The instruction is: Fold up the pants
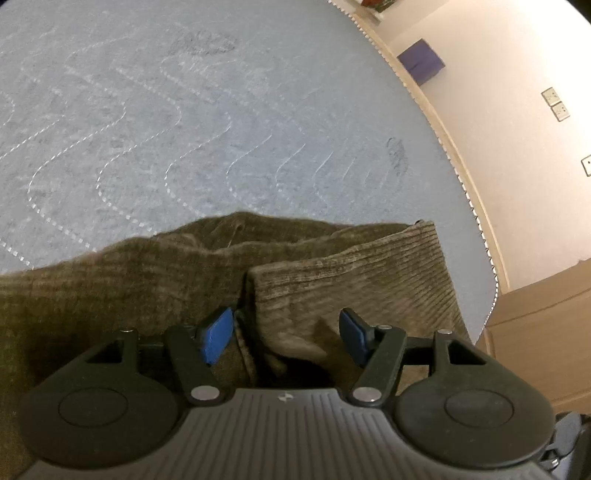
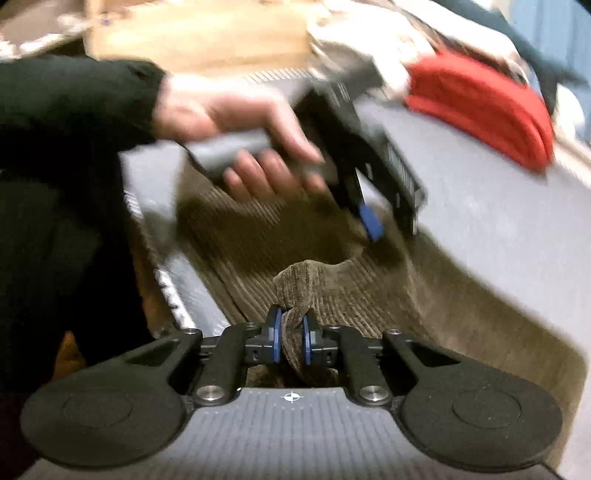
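Note:
The olive-brown corduroy pants (image 1: 155,280) lie on a grey quilted surface (image 1: 184,110), one part folded over another near the right edge. My left gripper (image 1: 288,332) is open, its blue pads just above the folded cloth. My right gripper (image 2: 291,334) is shut on a bunched fold of the pants (image 2: 314,280) and holds it up. In the right wrist view the left gripper (image 2: 369,218) is held by a hand over the far part of the pants, blurred by motion.
The quilted surface ends at a stitched edge (image 1: 461,177) on the right, beside a pale wall with sockets (image 1: 556,103). A red folded cloth (image 2: 487,107) lies at the far side. A wooden piece of furniture (image 2: 199,33) stands behind. The person's dark sleeve (image 2: 74,99) is on the left.

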A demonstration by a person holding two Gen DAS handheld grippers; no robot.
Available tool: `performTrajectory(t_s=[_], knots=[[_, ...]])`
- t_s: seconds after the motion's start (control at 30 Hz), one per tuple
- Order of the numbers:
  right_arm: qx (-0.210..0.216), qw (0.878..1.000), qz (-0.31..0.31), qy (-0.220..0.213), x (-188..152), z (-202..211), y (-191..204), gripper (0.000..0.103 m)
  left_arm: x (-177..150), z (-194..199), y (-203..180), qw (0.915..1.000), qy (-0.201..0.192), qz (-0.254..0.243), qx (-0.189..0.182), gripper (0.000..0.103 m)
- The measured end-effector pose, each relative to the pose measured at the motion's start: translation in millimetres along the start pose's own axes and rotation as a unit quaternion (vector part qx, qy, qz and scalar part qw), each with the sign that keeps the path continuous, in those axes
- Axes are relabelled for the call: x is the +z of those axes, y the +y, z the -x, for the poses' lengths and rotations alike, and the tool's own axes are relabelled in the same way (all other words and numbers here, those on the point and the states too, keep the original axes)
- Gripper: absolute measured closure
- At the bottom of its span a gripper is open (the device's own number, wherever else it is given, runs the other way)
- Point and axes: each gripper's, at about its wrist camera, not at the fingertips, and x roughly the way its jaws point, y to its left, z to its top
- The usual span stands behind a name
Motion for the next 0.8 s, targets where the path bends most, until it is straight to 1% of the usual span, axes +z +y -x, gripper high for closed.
performTrajectory(t_s=[0.03,0.07,0.1,0.13,0.2,0.27,0.3,0.37,0.4,0.43,0.47,0.53,0.57,0.6,0.63,0.67,0.73,0.77,0.8], knots=[[0.011,1.0,0.012,-0.009,-2,11,-1,0.091,-1,1,1,1.0,0.003,0.004,-0.001,0.033],[0.027,0.999,0.017,-0.007,-5,20,-4,0.091,-2,1,3,1.0,0.005,0.007,-0.003,0.033],[0.041,0.999,0.021,0.004,-10,23,-8,0.091,-3,0,3,0.9999,0.009,0.009,-0.004,0.032],[0.046,0.998,0.029,0.02,-16,21,-7,0.089,-3,-3,4,0.9999,0.012,0.01,-0.002,0.032],[0.054,0.995,0.06,0.065,-28,10,2,0.086,-4,-8,2,0.9999,0.014,0.006,0.005,0.031],[0.036,0.991,0.102,0.079,-37,0,15,0.081,-6,-12,-4,0.9999,0.012,-0.005,0.01,0.027],[0.029,0.991,0.108,0.08,-38,-4,19,0.08,-7,-13,-8,0.9998,0.009,-0.011,0.015,0.027],[0.02,0.992,0.098,0.073,-37,-10,20,0.078,-10,-13,-12,0.9996,0.002,-0.02,0.021,0.028],[0.011,0.992,0.102,0.069,-37,-13,21,0.077,-11,-14,-14,0.9992,-0.002,-0.03,0.028,0.03],[0.001,0.991,0.113,0.066,-37,-17,23,0.075,-13,-15,-18,0.9982,-0.006,-0.045,0.04,0.038],[-0.007,0.99,0.127,0.067,-38,-19,26,0.074,-15,-15,-23,0.9961,-0.011,-0.067,0.055,0.042],[-0.018,0.983,0.165,0.077,-41,-23,34,0.074,-17,-14,-31,0.9929,-0.019,-0.097,0.067,0.069],[-0.023,0.979,0.184,0.081,-43,-27,38,0.074,-17,-11,-33,0.9925,-0.024,-0.103,0.062,0.071],[-0.029,0.975,0.202,0.082,-43,-28,41,0.074,-16,-6,-36,0.9916,-0.03,-0.111,0.06,0.076],[-0.032,0.973,0.211,0.084,-43,-28,43,0.074,-16,0,-41,0.9899,-0.04,-0.124,0.057,0.078],[-0.032,0.973,0.212,0.085,-43,-27,43,0.075,-14,9,-47,0.9872,-0.06,-0.139,0.05,0.079],[-0.032,0.975,0.203,0.081,-40,-24,40,0.077,-10,34,-58,0.981,-0.111,-0.157,0.026,0.079],[-0.032,0.979,0.19,0.071,-35,-20,36,0.077,-8,45,-61,0.9779,-0.133,-0.16,0.021,0.079],[-0.029,0.983,0.17,0.06,-31,-16,31,0.078,-7,52,-63,0.974,-0.151,-0.166,0.029,0.079]])
